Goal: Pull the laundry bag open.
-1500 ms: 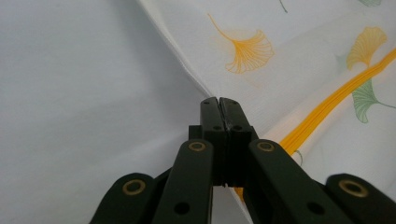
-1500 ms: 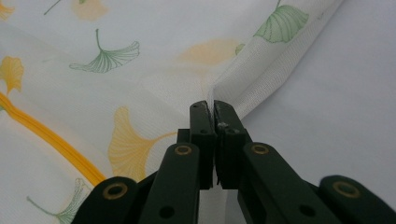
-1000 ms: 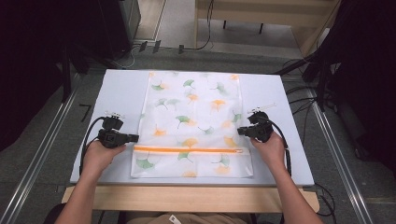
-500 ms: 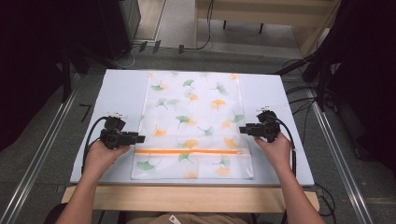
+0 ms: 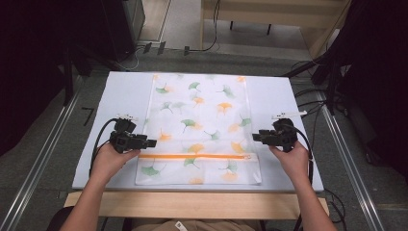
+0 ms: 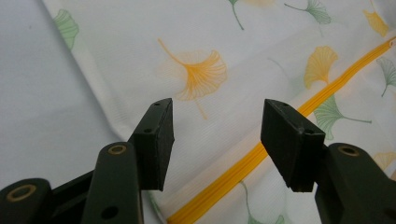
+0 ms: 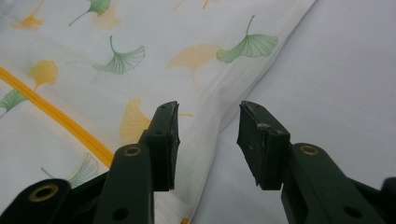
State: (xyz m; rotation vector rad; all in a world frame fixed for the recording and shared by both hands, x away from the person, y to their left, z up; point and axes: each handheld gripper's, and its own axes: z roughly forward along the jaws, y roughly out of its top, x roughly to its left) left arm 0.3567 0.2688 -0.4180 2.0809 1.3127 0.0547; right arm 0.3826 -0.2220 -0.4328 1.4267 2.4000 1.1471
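Observation:
A white mesh bag (image 5: 202, 110) printed with green and orange ginkgo leaves lies flat on the pale table mat (image 5: 120, 96). An orange zipper (image 5: 192, 156) runs across it near the front. My left gripper (image 5: 151, 143) sits at the bag's left edge just above the zipper. Its jaws have just been opening and stand open over the fabric (image 6: 205, 74) and the zipper (image 6: 243, 163), pressing on nothing (image 6: 217, 121). My right gripper (image 5: 255, 137) is at the bag's right edge. Its jaws have just been opening too, and they hang open over that edge (image 7: 208, 126).
The mat ends at a wooden front edge (image 5: 192, 204). Metal rails run along the floor on the left (image 5: 43, 159) and the right (image 5: 351, 163). Cables (image 5: 312, 103) lie beside the table on the right, and dark equipment stands at the back left.
Both grippers were shut on the bag's side edges and have since opened and let go. The right hand has drawn a little to the right, off the bag. The bag lies unchanged.

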